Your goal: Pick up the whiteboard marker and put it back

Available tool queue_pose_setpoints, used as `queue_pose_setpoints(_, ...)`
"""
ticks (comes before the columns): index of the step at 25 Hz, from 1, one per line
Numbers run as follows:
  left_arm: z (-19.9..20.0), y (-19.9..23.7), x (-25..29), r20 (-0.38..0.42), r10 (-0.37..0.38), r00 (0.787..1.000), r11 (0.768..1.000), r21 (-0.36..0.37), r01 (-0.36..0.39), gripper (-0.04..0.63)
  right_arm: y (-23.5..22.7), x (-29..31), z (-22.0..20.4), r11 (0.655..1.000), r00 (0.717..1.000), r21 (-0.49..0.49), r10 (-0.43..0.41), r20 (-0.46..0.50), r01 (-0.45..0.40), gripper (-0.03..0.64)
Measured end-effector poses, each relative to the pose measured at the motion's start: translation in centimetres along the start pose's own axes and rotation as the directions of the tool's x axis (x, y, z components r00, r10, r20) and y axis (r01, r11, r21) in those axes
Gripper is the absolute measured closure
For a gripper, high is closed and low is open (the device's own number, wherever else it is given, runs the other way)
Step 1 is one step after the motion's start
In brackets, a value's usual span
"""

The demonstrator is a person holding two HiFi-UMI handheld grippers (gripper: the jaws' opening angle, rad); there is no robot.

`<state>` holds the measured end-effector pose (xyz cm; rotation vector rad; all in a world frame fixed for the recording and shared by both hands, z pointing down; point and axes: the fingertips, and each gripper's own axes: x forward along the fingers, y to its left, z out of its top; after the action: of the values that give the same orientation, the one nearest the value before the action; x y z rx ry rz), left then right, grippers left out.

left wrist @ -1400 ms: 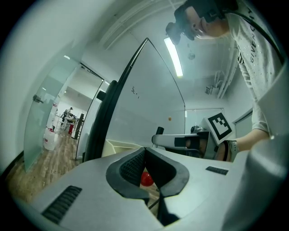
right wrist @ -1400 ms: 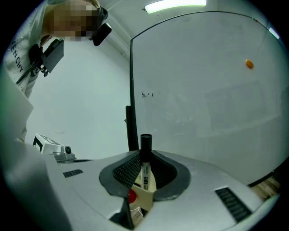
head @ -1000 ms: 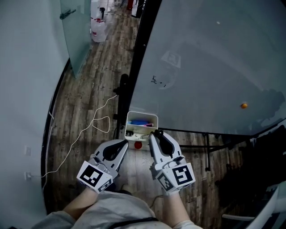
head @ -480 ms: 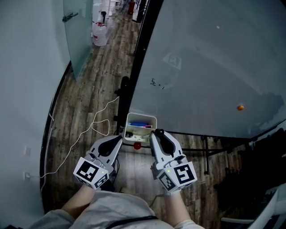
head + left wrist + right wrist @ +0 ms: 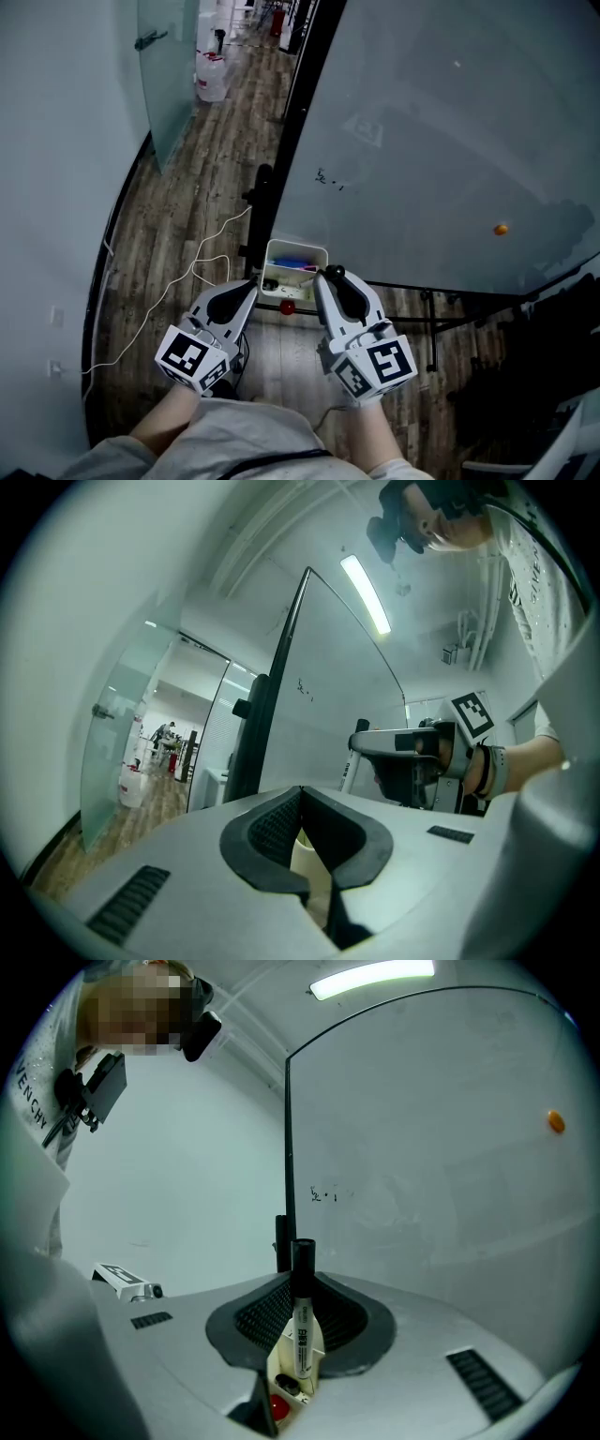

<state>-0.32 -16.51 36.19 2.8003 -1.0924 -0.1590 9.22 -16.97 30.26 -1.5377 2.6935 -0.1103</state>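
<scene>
Head view, grippers: the left gripper (image 5: 249, 286) and the right gripper (image 5: 328, 276) are side by side, with both sets of fingertips aimed at the foot of the whiteboard (image 5: 450, 141).
Head view, tray: a white tray (image 5: 319, 255) hangs at the board's lower edge, just ahead of the fingertips and between the two pairs.
Head view, red round thing (image 5: 288, 307): it is under the tray, between the two grippers' fingers.
Head view, surroundings: a white cable (image 5: 202, 262) trails over the wooden floor (image 5: 187, 169), off to the left of the left fingers. An orange magnet (image 5: 501, 229) sits on the board, well to the right of the right fingers.
Left gripper view, fingers: the left gripper (image 5: 300, 794) has its tips closed together with nothing held. A pale sliver of the tray shows through the gap beneath the tips.
Left gripper view, marker: the whiteboard marker (image 5: 351, 766) stands upright at the tips of the right gripper (image 5: 361, 752), to the right of the left fingers.
Right gripper view, fingers: the right gripper (image 5: 302, 1288) is clamped on the whiteboard marker (image 5: 300, 1340), its jaws only as far apart as the barrel is thick.
Right gripper view, marker: it is upright. The black cap rises above the fingertips and the white barrel runs down between the pads (image 5: 258, 1316).
Right gripper view, below the fingers: the tray (image 5: 279, 1372) and the red round thing (image 5: 277, 1408) lie under the marker's lower end.
Right gripper view, ahead of the fingers: the whiteboard (image 5: 441, 1176) with the magnet (image 5: 557, 1121) high on the right.
</scene>
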Motion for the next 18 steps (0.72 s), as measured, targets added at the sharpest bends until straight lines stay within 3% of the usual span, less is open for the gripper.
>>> queue_pose_setpoints(18, 0.2, 0.6, 0.5, 0.014, 0.033, 0.999, 0.999, 0.011, -0.034, 0.583, 0.0, -0.2, 2.4, 1.000, 0.999, 0.005, 0.018, 0.038, -0.019, 0.541)
